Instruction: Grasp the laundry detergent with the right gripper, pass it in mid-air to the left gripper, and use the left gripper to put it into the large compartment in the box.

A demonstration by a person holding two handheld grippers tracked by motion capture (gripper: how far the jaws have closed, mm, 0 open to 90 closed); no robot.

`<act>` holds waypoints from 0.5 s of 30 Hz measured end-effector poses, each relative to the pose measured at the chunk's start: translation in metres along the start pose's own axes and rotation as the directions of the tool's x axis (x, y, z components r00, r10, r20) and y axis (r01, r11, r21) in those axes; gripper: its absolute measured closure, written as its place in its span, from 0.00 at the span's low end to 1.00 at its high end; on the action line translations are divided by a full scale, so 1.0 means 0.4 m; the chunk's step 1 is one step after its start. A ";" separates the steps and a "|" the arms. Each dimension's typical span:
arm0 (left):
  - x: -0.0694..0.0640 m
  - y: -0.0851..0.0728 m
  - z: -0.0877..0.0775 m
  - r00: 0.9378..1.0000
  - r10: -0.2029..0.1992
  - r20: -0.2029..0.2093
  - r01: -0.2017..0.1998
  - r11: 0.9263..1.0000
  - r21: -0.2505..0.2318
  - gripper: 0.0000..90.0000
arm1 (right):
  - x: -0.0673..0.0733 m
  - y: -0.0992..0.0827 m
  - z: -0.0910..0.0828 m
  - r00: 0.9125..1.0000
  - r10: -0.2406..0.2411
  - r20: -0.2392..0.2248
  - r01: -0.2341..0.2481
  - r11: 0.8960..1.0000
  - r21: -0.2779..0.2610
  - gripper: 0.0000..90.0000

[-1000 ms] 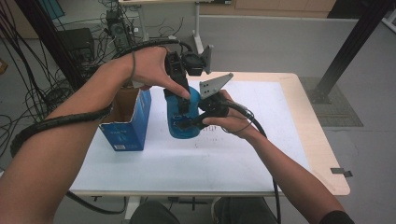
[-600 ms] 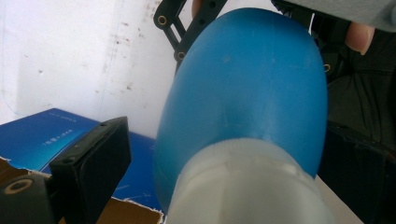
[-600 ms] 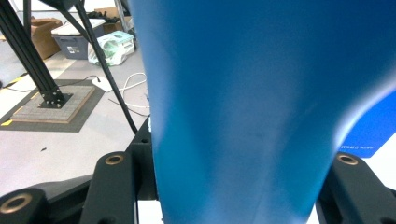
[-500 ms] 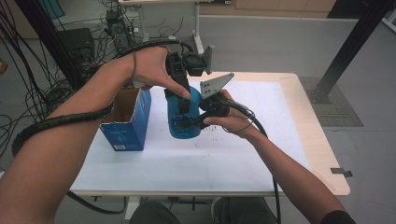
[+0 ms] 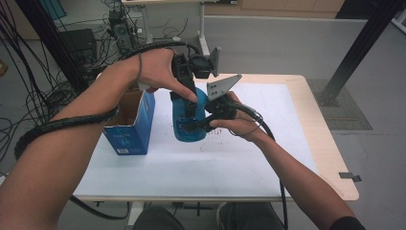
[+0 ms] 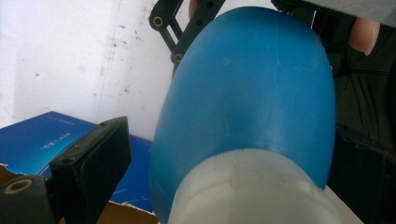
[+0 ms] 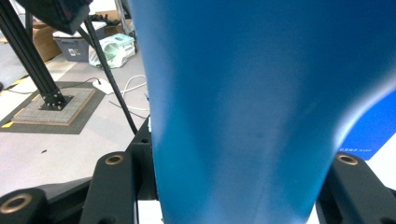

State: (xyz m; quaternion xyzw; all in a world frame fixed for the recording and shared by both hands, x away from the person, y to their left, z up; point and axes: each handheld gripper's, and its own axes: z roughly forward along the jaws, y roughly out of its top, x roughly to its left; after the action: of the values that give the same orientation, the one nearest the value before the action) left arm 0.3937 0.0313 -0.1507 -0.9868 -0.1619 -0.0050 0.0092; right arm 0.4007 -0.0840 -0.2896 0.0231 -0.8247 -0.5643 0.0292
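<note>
Fingers of the right gripper (image 5: 194, 125) are clamped on the lower body of the blue bottle (image 5: 189, 117), which stands upright just above the white table (image 5: 249, 158), between the two hands. In the high view the left gripper (image 5: 187, 98) comes down on the bottle's top from above. My reading is that the right gripper steadies the body so the left one can work the cap. An open blue carton (image 5: 130, 123) stands just beside the bottle on the table's left part, likely its packaging. The tabletop is white with a pale wood edge and faint specks; around it lie a grey floor, bundled cables and a black frame post at the right.

Left gripper view: the blue bottle (image 6: 247, 88) and its white cap (image 6: 254, 191) sit close in front of the camera. One black jaw stands at lower left, apart from the cap; the other side is dark and hard to read. Whether these jaws grip the cap I cannot tell. The blue carton (image 6: 42, 135) lies beyond.

Right gripper view: the blue bottle (image 7: 247, 107) sits between the two black jaws, both pressed to its sides. Behind it are grey floor, a frame foot on a mat, and boxes.
</note>
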 end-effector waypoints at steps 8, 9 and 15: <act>-0.001 -0.001 0.001 1.000 0.002 -0.007 -0.002 1.000 -0.003 0.11 | 0.001 -0.001 0.002 1.000 -0.001 -0.002 0.001 1.000 0.007 0.49; -0.001 -0.002 0.001 1.000 0.002 -0.009 -0.002 1.000 -0.006 0.13 | 0.001 -0.001 0.003 1.000 -0.006 -0.002 0.006 1.000 0.008 0.49; -0.004 -0.003 0.000 1.000 0.019 -0.007 -0.019 1.000 0.001 0.22 | 0.003 -0.002 0.007 1.000 -0.022 0.002 0.022 1.000 0.022 0.49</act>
State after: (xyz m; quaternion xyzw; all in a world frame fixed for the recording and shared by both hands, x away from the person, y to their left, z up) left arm 0.3917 0.0319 -0.1508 -0.9882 -0.1524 -0.0082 0.0102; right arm 0.3995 -0.0819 -0.2912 0.0320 -0.8304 -0.5558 0.0217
